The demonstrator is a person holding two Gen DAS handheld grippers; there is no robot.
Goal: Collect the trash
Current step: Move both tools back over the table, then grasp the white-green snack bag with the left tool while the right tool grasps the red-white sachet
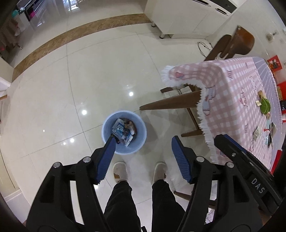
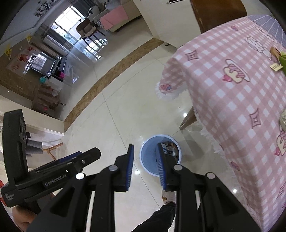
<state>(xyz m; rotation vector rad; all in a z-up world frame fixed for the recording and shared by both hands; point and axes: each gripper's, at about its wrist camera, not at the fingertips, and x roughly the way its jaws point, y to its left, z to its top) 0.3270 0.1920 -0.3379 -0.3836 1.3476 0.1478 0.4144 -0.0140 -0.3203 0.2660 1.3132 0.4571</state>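
A light blue bin (image 1: 109, 128) stands on the tiled floor and holds blue-and-white wrappers (image 1: 121, 131). Above its right rim hangs my left gripper (image 1: 143, 140), open, with nothing between its fingers. In the right wrist view the bin (image 2: 150, 160) lies just past my right gripper (image 2: 145, 145), whose jaws stand apart with an empty gap. A green wrapper (image 1: 265, 105) and small scraps (image 1: 266, 135) lie on the table with the pink checked cloth (image 1: 232, 85). The right gripper's body (image 1: 236, 153) shows beside the table edge.
The table (image 2: 232, 92) with its fringed cloth fills the right side, and its wooden legs (image 1: 169, 105) reach towards the bin. A wooden chair (image 1: 236, 42) stands behind it. A person's slippered feet (image 1: 120, 171) stand just short of the bin. White cabinets (image 1: 178, 16) line the far wall.
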